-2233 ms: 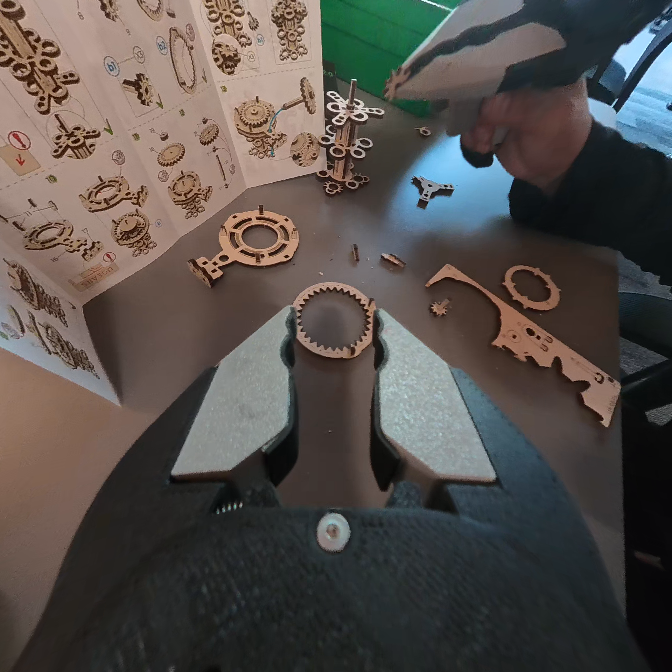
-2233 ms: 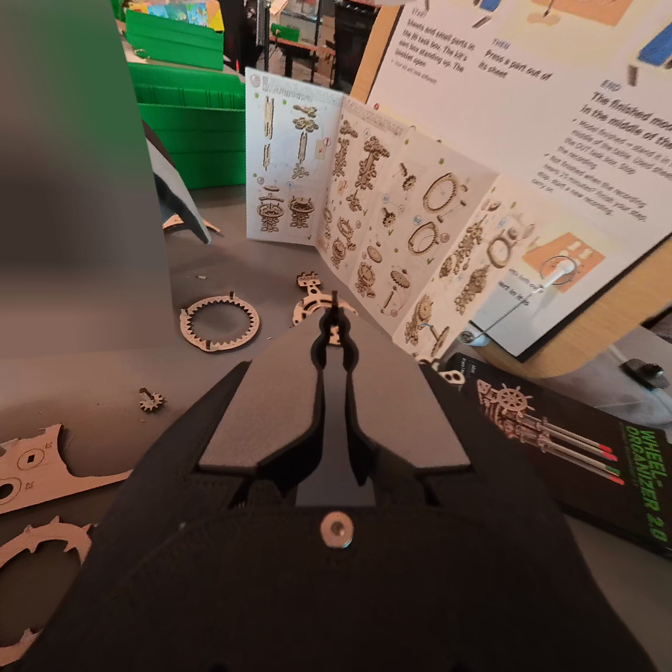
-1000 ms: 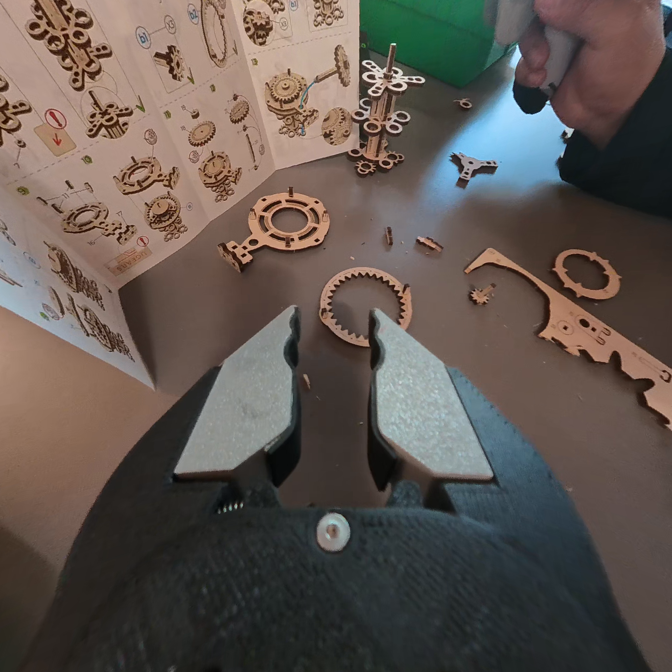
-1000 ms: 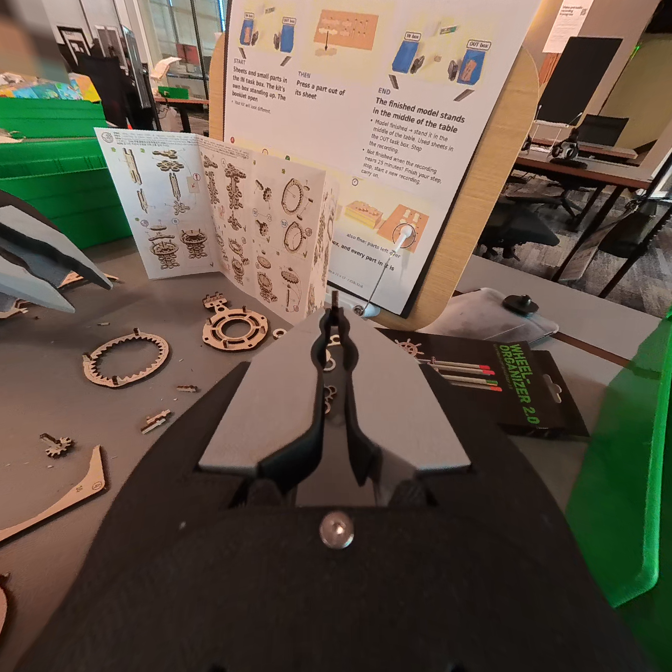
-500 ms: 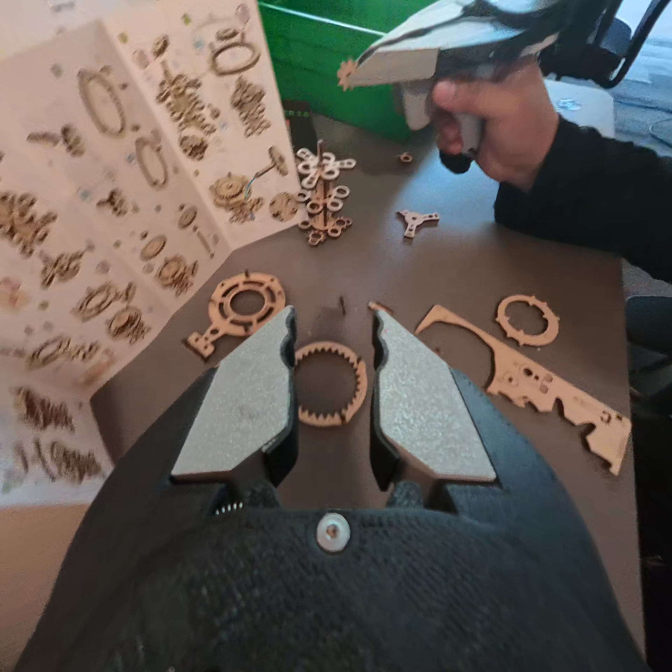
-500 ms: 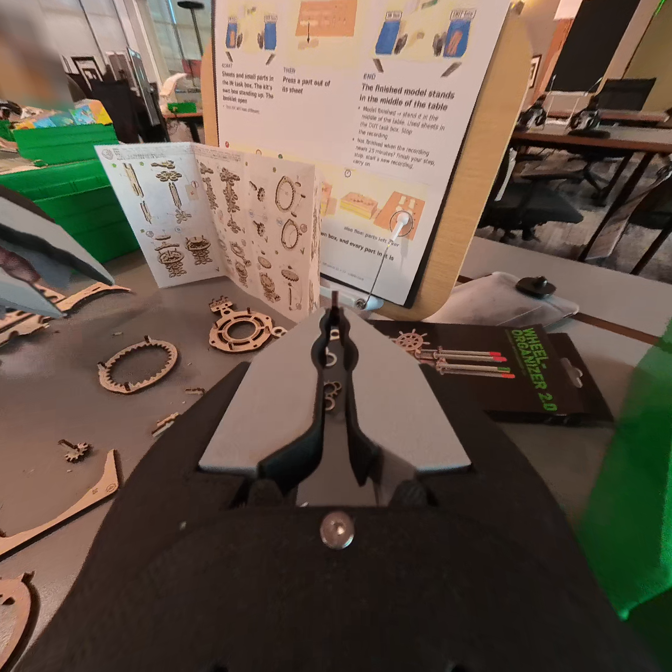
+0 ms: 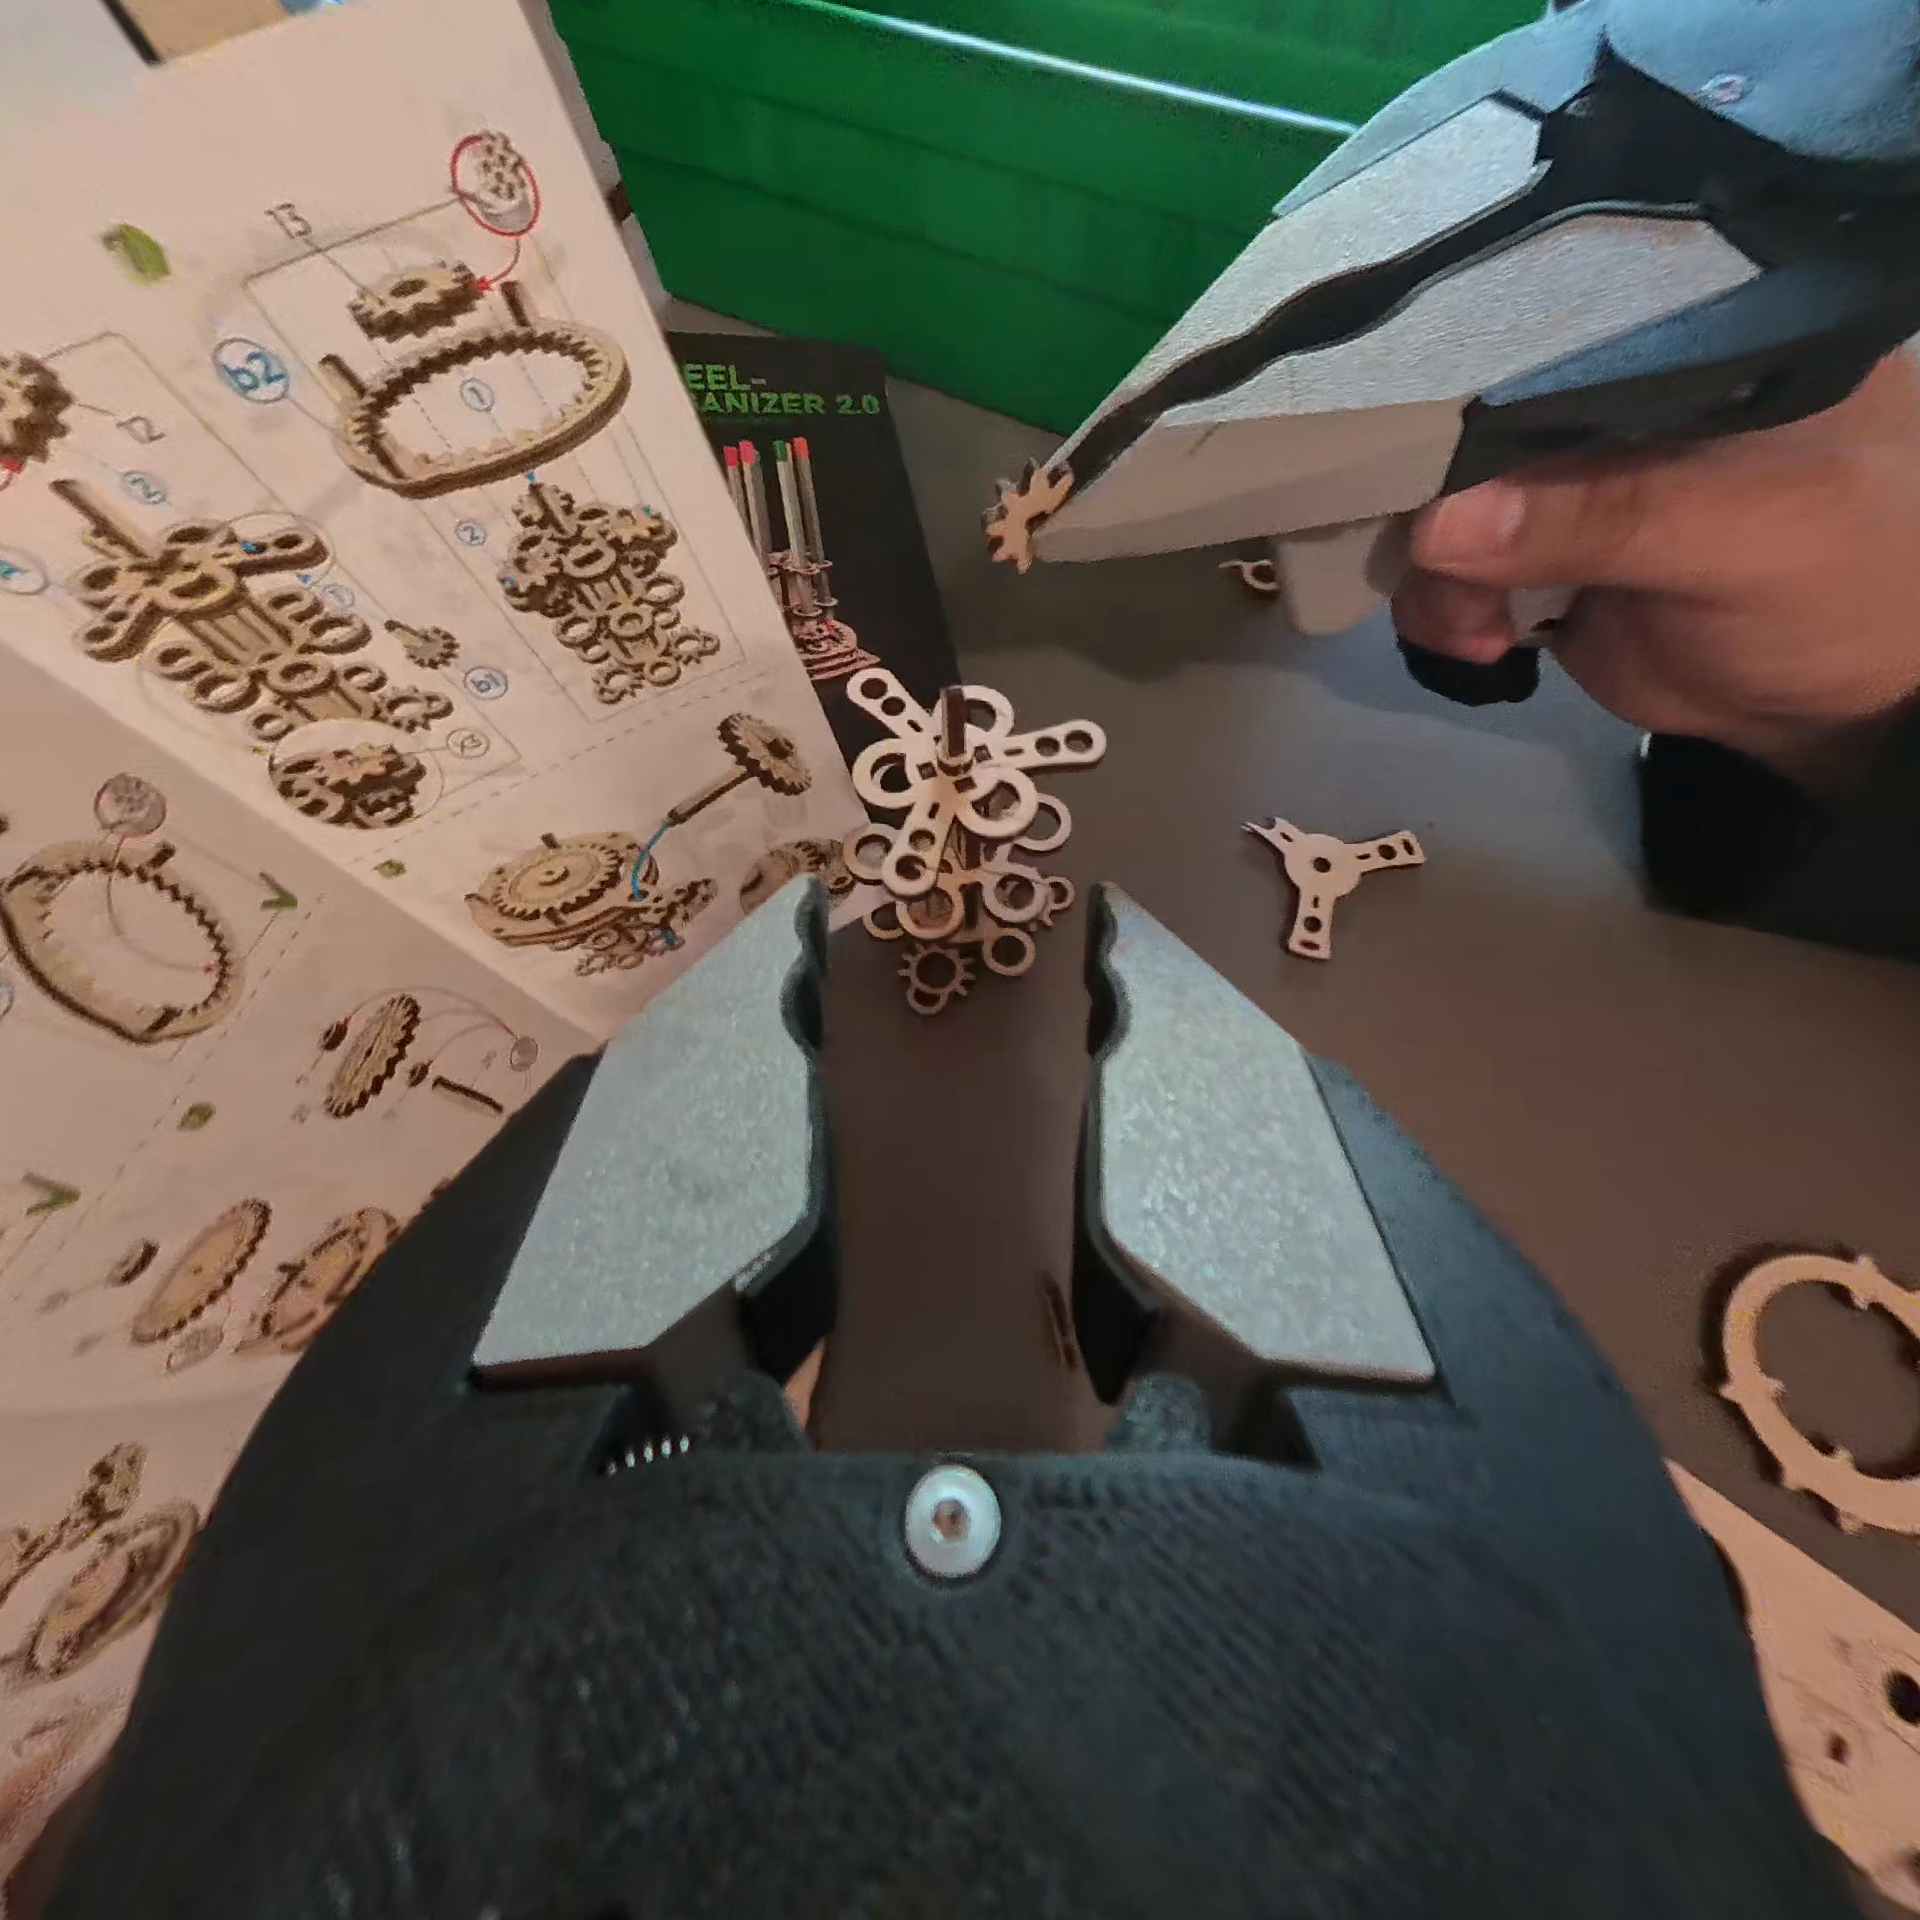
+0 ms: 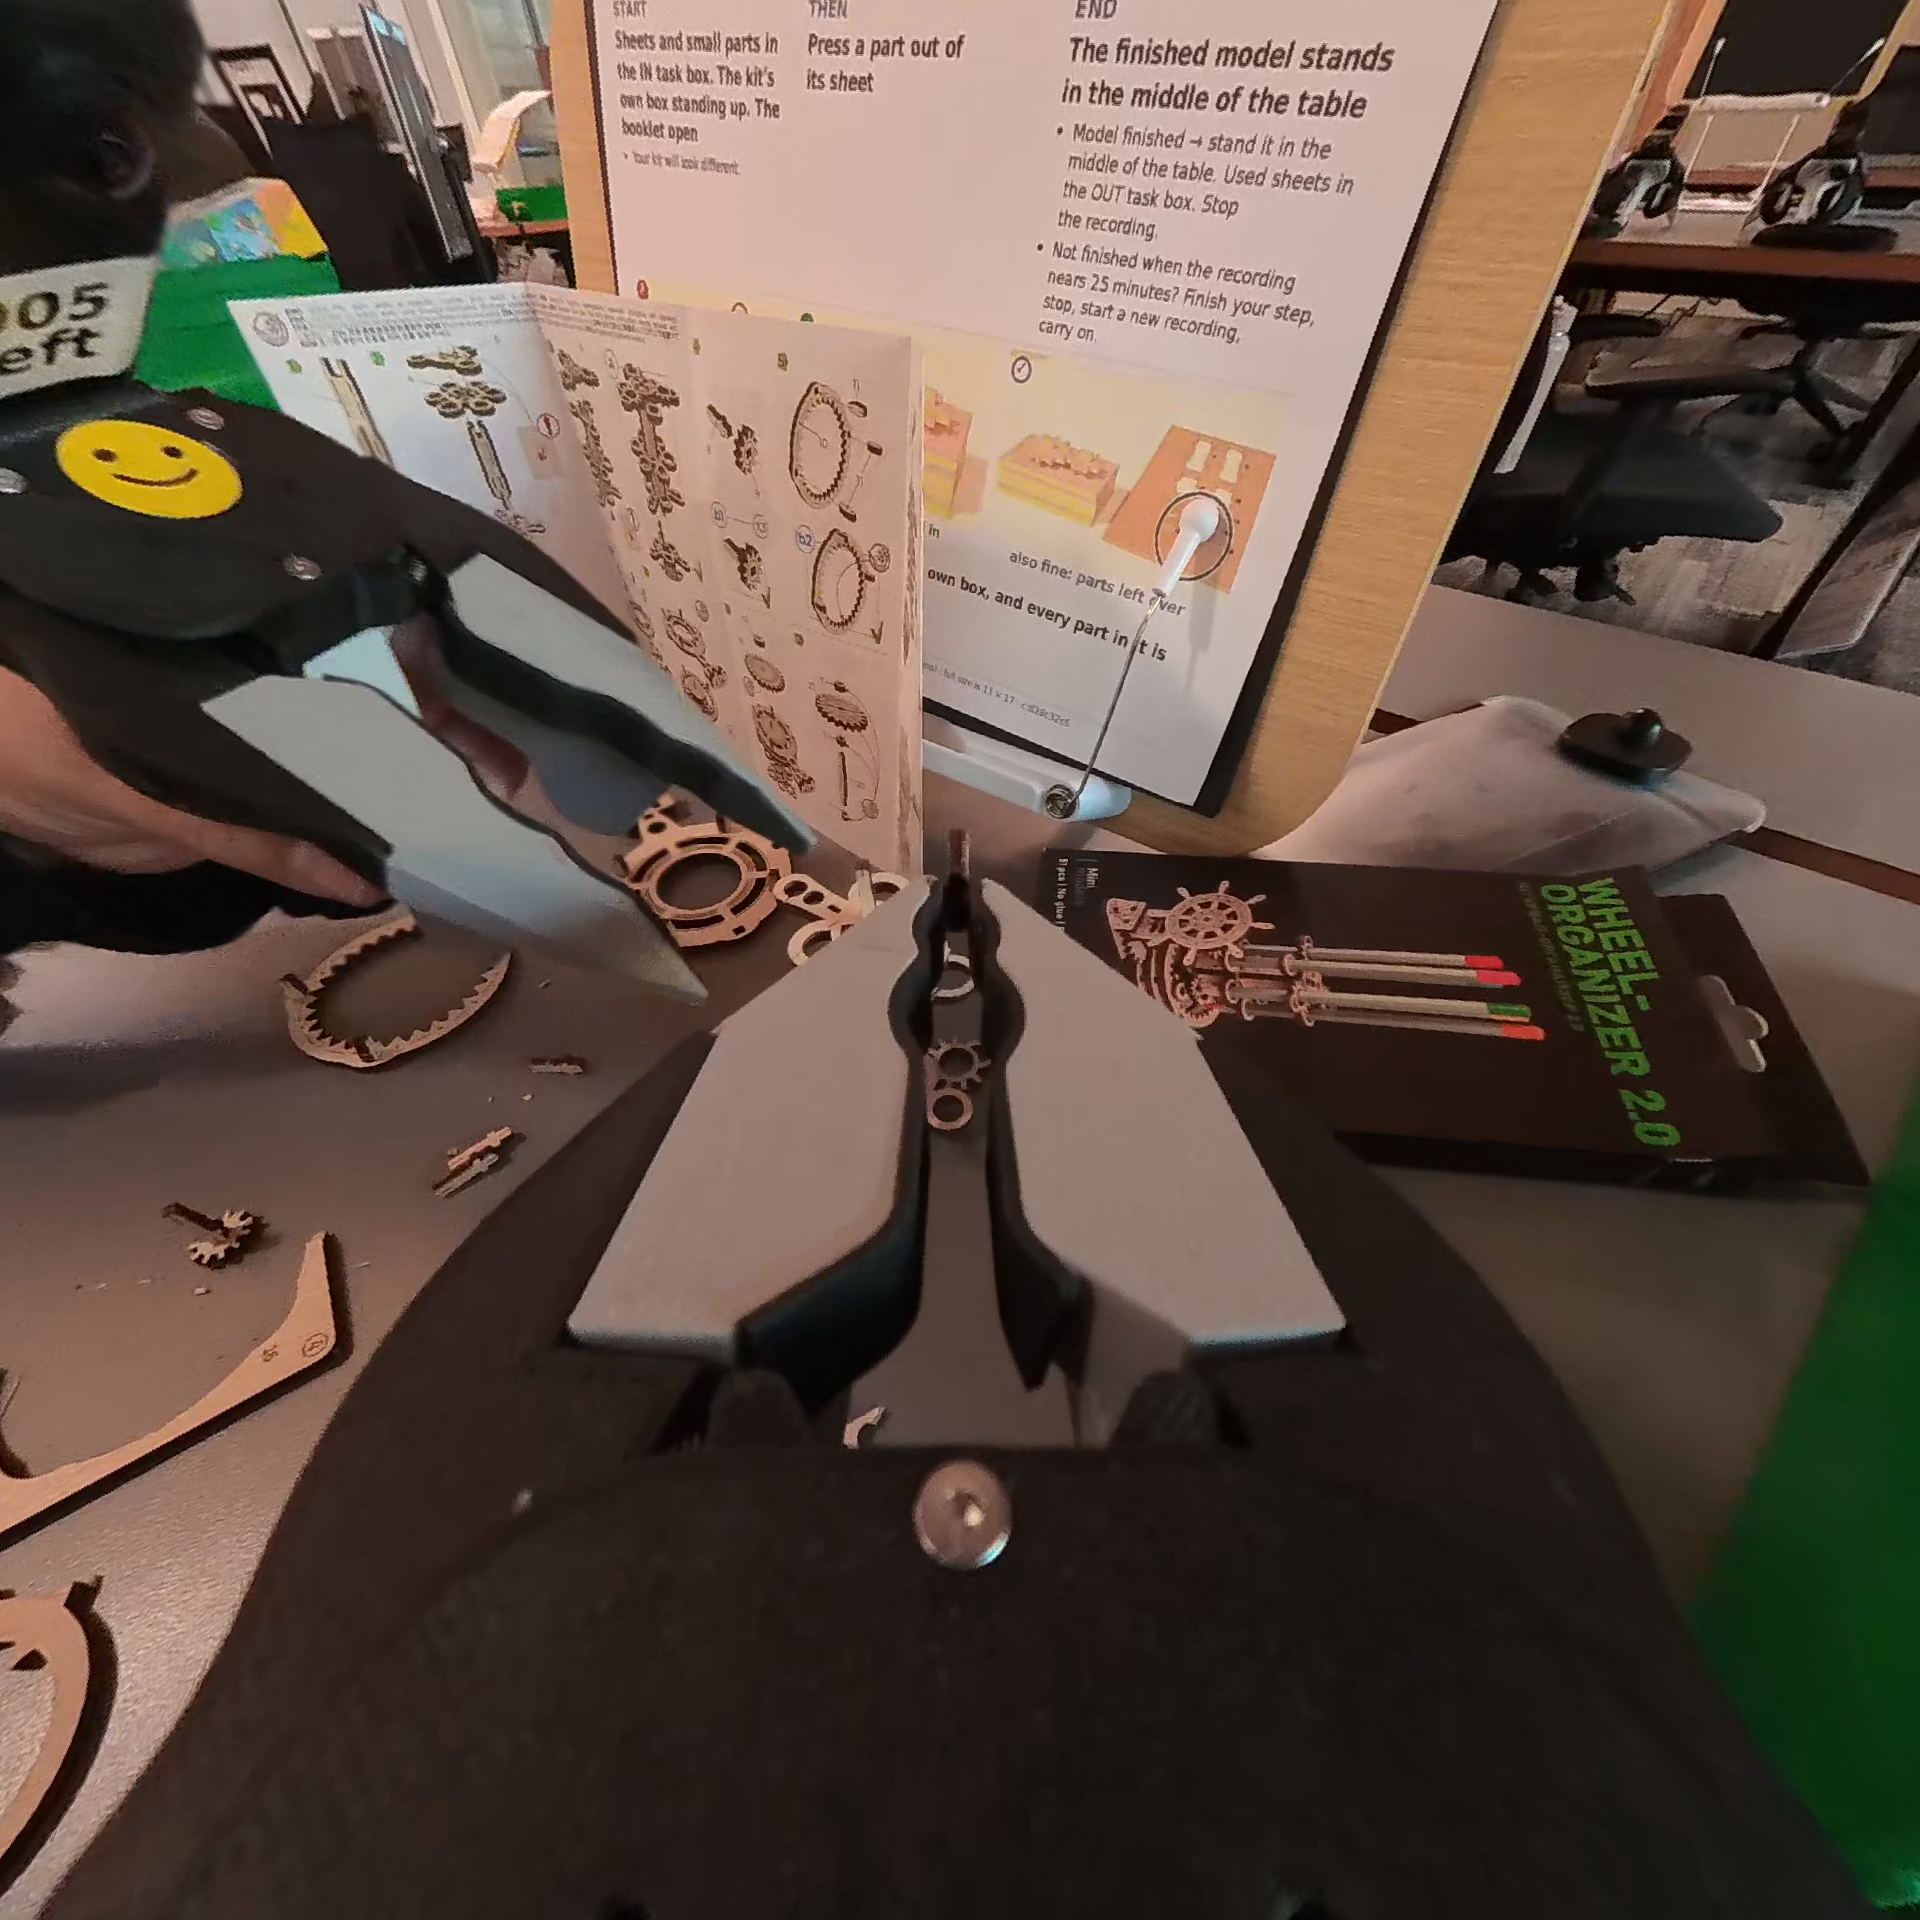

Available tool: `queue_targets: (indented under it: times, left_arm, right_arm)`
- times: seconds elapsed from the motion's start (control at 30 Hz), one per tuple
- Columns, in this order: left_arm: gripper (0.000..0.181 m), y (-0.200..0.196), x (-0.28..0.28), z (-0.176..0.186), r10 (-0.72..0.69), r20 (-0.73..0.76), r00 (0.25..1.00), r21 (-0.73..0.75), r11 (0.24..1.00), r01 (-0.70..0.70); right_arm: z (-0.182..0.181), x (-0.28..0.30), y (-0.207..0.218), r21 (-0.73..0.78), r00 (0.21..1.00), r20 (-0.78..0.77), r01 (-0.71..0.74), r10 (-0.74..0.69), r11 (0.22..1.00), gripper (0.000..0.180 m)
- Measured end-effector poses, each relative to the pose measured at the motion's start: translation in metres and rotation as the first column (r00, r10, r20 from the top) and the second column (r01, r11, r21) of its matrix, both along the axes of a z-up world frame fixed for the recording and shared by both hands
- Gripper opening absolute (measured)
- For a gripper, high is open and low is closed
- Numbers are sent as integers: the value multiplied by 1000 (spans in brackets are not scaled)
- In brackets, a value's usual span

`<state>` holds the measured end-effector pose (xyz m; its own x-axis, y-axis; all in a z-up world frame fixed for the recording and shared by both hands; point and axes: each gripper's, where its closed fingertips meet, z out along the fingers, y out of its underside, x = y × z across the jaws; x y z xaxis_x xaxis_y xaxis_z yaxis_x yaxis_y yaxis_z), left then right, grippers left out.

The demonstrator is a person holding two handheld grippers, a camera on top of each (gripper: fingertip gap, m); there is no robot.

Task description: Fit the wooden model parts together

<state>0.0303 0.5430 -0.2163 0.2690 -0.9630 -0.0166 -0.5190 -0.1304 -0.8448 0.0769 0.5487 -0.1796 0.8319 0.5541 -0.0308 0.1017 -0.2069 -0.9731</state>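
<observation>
The right hand-held gripper [image 7: 1039,509] is clamped on a small pale wooden cog [image 7: 1023,511], held high, likely readied for the upright wooden ring-tiered model stack [image 7: 956,831]. The left hand-held gripper [image 7: 951,935], fingers apart and empty, frames that stack, probably to steady it. Around them, the dark tabletop [image 7: 1455,1039], an unfolded paper instruction booklet [image 7: 312,623], and green bins [image 7: 935,156] behind.

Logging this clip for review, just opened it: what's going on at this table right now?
A person is building a wooden kit with two tools. The right hand-held gripper is shut on a small wooden gear, held above the table. The left hand-held gripper is open, lined up on the upright stacked-ring assembly but not gripping it. Loose parts lie around, including a three-armed piece and a toothed ring, beside the instruction booklet.
</observation>
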Motion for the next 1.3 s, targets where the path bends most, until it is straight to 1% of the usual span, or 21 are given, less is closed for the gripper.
queue_targets:
  times: [0.03,0.2,0.33,0.43,0.47,0.57,0.67,0.87,0.97,1.03,1.17,1.3]
  left_arm:
    - [44,2,2,-1,-4,-4,1000,15,1000,4]
    - [23,6,11,0,-39,19,999,44,998,38]
    - [12,6,14,0,-62,46,997,22,998,61]
    - [11,4,14,-2,-67,52,996,-2,998,67]
    - [7,4,14,-2,-68,55,996,-2,998,69]
    - [7,2,11,-3,-70,43,997,4,998,70]
    - [7,-5,5,-3,-80,34,996,-22,996,81]
    - [6,-22,-22,0,-74,26,997,-31,997,75]
    - [7,-27,-18,2,-71,57,996,-57,996,75]
    - [7,-31,-15,-1,-71,51,996,-71,995,74]
    - [15,-36,-14,-4,-79,72,994,-81,993,85]
    - [29,-35,-6,-5,-83,124,989,-109,989,97]
  right_arm:
    - [-1,0,0,-3,1000,4,-3,3,1000,0]
    - [-8,-5,1,-37,1000,3,-31,31,999,0]
    - [-12,-10,0,-47,999,19,-47,48,998,0]
    - [-13,-16,-1,-53,997,26,-66,68,996,0]
    - [-14,-18,-2,-55,997,27,-74,76,996,0]
    - [-15,-22,-4,-59,995,32,-92,94,994,0]
    - [-13,-27,-6,-50,993,33,-111,113,992,0]
    - [-7,-33,-11,-18,989,51,-140,140,990,0]
    - [-7,-35,-12,-14,987,65,-143,144,990,0]
    - [-8,-33,-11,-10,987,87,-133,133,991,0]
    - [-6,-29,-10,1,989,93,-117,116,993,0]
    - [-6,-27,-9,2,990,79,-113,113,994,0]
